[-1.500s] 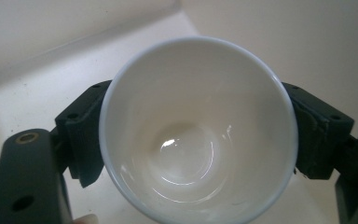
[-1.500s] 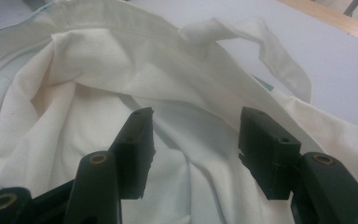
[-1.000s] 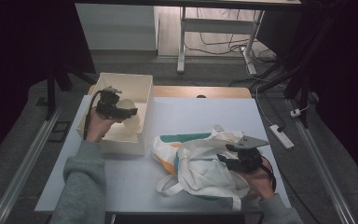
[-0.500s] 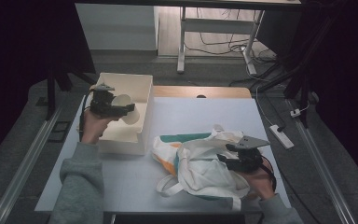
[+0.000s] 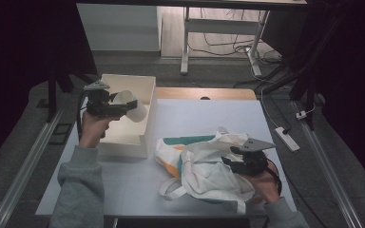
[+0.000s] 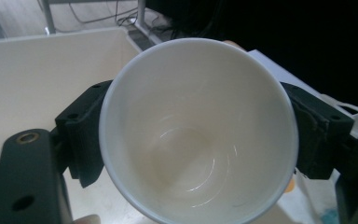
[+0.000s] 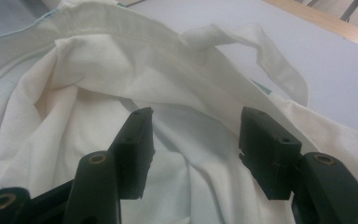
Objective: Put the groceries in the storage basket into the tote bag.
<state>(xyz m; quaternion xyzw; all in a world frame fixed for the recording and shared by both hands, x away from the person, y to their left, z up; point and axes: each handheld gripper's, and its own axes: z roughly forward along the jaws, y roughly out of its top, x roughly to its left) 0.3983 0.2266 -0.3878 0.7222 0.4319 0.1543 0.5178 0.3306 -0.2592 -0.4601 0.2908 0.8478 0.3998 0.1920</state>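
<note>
Dim surroundings frame a pale blue-grey rectangular bench [image 5: 204,118] with a strip of bare wood along its far edge, where a person in grey sleeves works with a two-jaw tool in each hand. At the bench's left side stands an open cream-white rectangular box [image 5: 140,111], and above it the left gripper [image 5: 108,105] holds a white paper cup [image 5: 129,104] clear of the box floor, tipped on its side with its mouth toward the hand. Seen from the left gripper view, the black jaws are clamped on opposite sides of the cup [image 6: 198,135] just below its rim, the empty inside facing the camera and the box wall [image 6: 37,79] behind it.

Nearer the person, right of the box, a crumpled white cloth tote bag [image 5: 209,166] with loose white handles lies on the bench, partly covering a flat piece printed in teal and orange [image 5: 171,142]. The right gripper [image 5: 240,164] rests low at the bag's right side, a grey three-cornered plate on top of it. In the right gripper view its jaws stand apart with folds of the bag's fabric [image 7: 121,79] between and beyond them, one handle loop [image 7: 270,60] arching over the bench surface behind; the pads do not press on the cloth.

On the floor to the right of the bench lies a white power strip [image 5: 286,138], and a white-legged table frame [image 5: 185,47] stands farther back.
</note>
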